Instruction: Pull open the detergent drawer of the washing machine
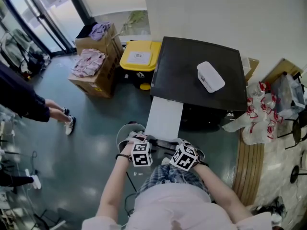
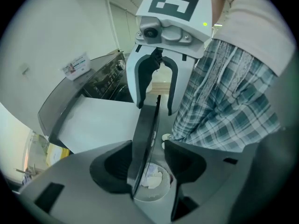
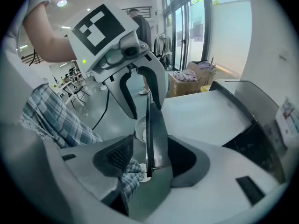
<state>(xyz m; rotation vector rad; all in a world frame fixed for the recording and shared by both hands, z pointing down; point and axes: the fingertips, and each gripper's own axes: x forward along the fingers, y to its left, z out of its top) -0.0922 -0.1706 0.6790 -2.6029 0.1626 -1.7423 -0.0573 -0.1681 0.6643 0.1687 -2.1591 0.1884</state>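
The black-topped washing machine point(image 1: 192, 71) stands against the wall, and its long white drawer point(image 1: 164, 119) is pulled out toward me. A thin dark front panel point(image 2: 145, 129) closes the drawer's near end. My left gripper point(image 1: 139, 142) and right gripper point(image 1: 175, 146) sit side by side at that end. In the left gripper view the panel stands between the left gripper's jaws point(image 2: 148, 162), with a gap on the right side. Seen from the right gripper view, the panel point(image 3: 156, 129) passes between the right gripper's jaws point(image 3: 149, 157), clear of the left pad. Both grippers are open.
A white box point(image 1: 210, 76) lies on the machine top. A yellow-lidded bin point(image 1: 139, 56) and cardboard boxes of clothes point(image 1: 96, 66) stand to the left. A person's feet point(image 1: 67, 121) are farther left, plastic bags point(image 1: 254, 114) to the right. A round white basket point(image 2: 152, 181) sits under the drawer end.
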